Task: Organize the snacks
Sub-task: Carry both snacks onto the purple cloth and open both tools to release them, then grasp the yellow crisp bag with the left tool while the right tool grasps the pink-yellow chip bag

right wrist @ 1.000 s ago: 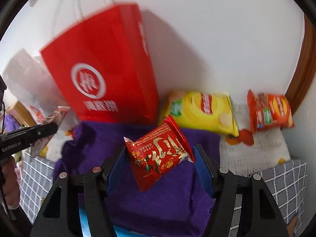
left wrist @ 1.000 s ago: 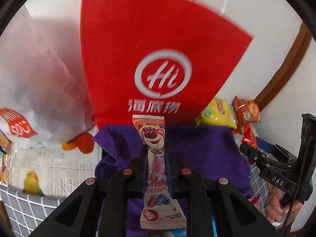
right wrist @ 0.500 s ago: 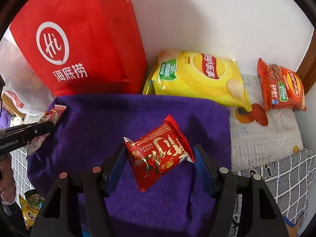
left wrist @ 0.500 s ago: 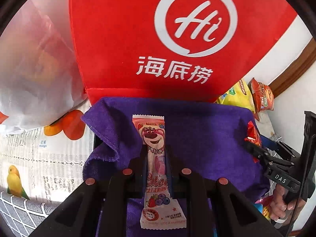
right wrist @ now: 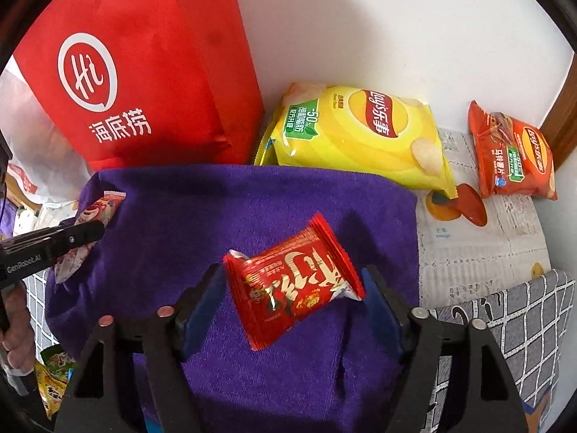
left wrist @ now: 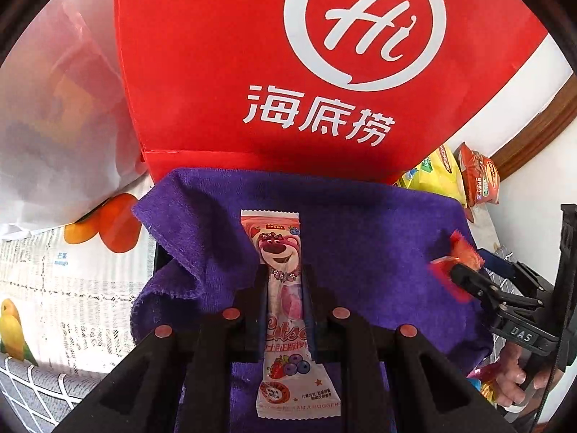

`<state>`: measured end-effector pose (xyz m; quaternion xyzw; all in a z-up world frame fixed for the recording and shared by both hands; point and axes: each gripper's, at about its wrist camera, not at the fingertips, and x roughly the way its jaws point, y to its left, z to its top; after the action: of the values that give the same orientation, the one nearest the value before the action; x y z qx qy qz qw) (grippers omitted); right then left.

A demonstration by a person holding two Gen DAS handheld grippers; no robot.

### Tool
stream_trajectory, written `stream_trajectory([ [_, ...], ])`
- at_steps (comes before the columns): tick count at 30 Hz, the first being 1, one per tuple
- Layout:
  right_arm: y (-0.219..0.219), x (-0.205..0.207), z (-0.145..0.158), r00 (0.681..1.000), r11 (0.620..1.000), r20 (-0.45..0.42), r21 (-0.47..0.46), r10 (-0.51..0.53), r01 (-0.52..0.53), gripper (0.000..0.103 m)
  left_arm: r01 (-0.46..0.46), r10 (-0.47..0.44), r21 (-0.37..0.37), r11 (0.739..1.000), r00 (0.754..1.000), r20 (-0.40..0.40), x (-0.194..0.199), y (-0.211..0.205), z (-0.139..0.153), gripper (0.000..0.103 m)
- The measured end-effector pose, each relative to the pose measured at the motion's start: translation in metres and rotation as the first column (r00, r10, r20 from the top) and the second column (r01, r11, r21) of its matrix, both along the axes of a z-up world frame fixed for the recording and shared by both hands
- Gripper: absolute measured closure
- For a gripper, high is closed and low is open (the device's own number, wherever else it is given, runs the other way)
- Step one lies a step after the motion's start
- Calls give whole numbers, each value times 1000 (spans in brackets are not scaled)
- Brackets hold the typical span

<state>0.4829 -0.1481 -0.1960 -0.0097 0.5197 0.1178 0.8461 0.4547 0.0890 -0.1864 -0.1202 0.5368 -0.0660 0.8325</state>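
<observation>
Left hand-held gripper (left wrist: 285,288): one pink bear-print snack bar (left wrist: 286,285) is being pinched, long axis pointing forward, above the purple towel (left wrist: 378,238).
Right hand-held gripper (right wrist: 292,288): one red snack packet (right wrist: 294,285) is being clamped, tilted.
Chip bags: two are being counted, yellow (right wrist: 360,133) and orange (right wrist: 512,155).

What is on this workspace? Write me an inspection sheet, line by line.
Surface: purple terry towel over fruit-print newspaper.
Job's things: pink bear-print snack stick; small red foil snack packet.
Clutter: yellow Lay's chip bag, orange Lay's chip bag, red Haidilao tote bag, white plastic bag.
Grippers: left gripper shut on the stick; right gripper shut on the packet.
Cables: nothing seen.
Surroundings: white wall.
</observation>
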Motion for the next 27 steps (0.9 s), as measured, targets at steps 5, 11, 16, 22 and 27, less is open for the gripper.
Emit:
stream_trajectory([
  [5, -1, -6, 15, 999, 1000, 51, 23, 8, -9, 17, -2, 2, 1, 1000, 1000, -7, 2, 0, -3, 86],
  [11, -8, -15, 40, 994, 998, 111, 61, -21, 15, 17, -12, 12, 24, 1000, 1000, -3, 1, 0, 6, 54],
  [16, -10, -31, 66, 976, 1000, 215, -2, -30, 31, 18, -14, 13, 28, 999, 999, 42, -10, 1, 34, 54],
  [22, -27, -68, 82, 973, 999, 228, 19, -48, 45, 22, -32, 20, 76, 997, 987, 161, -37, -1, 82, 54],
  [27, -44, -110, 76, 983, 999, 183, -18, -28, 32, 22, -23, 7, 73, 997, 978, 209, -63, -6, 110, 53],
])
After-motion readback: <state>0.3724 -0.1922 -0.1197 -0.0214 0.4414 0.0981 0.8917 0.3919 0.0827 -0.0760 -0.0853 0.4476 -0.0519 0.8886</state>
